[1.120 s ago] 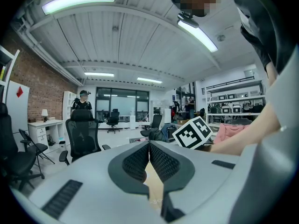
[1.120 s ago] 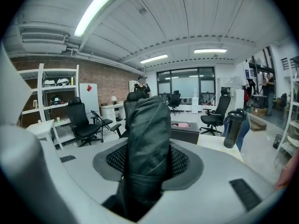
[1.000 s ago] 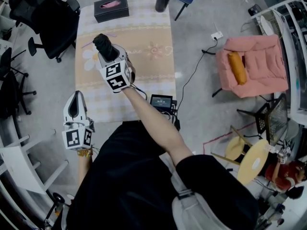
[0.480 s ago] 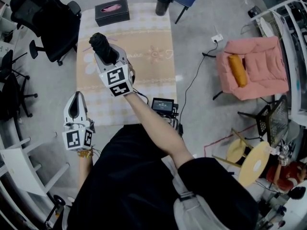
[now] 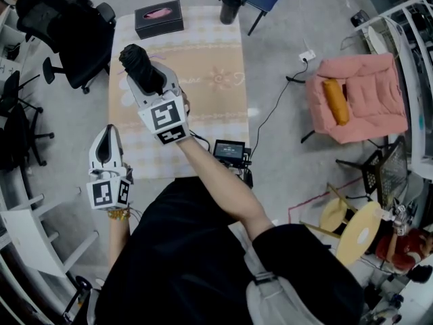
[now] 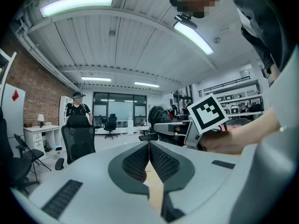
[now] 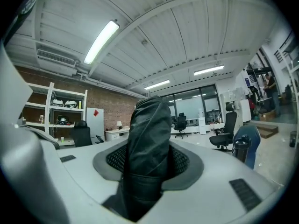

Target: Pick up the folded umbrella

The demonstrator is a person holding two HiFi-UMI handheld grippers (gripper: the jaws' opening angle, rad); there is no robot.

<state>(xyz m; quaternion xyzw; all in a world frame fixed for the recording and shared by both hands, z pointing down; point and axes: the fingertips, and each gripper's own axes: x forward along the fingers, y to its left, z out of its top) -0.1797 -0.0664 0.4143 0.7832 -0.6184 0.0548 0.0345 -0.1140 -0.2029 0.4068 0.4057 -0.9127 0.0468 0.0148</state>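
Your right gripper point(image 5: 149, 83) is pinching the umbrella point(image 5: 134, 59). The umbrella sits between the two jaws and pokes out past their tips. It looks to be up in the air, over the table point(image 5: 210, 107), not lying on it. Your left gripper point(image 5: 107, 137) has its jaws pressed together with nothing in them. It hangs low, down beside you and off the table's edge.

Here is what could go wrong. The umbrella's cloth looks smooth and slippery. If you loosen the squeeze even a bit, it could slide out and drop on the table. A lot of it seems to stick out in front of the jaws, so a fast swing could make it tip or twist in the grip. The long end could also bump the box point(image 5: 158, 19) far ahead of the gripper if you push forward. Move slowly and hold the squeeze firm.

The right gripper view shows the dark pads on both sides of the umbrella, right up close. It shows no table, only the room and the ceiling. The head view shows the table under the gripper, but not the pads. The left gripper view shows the left jaws meeting, which the head view does not make plain. It also shows a chair point(image 6: 78, 141) ahead.
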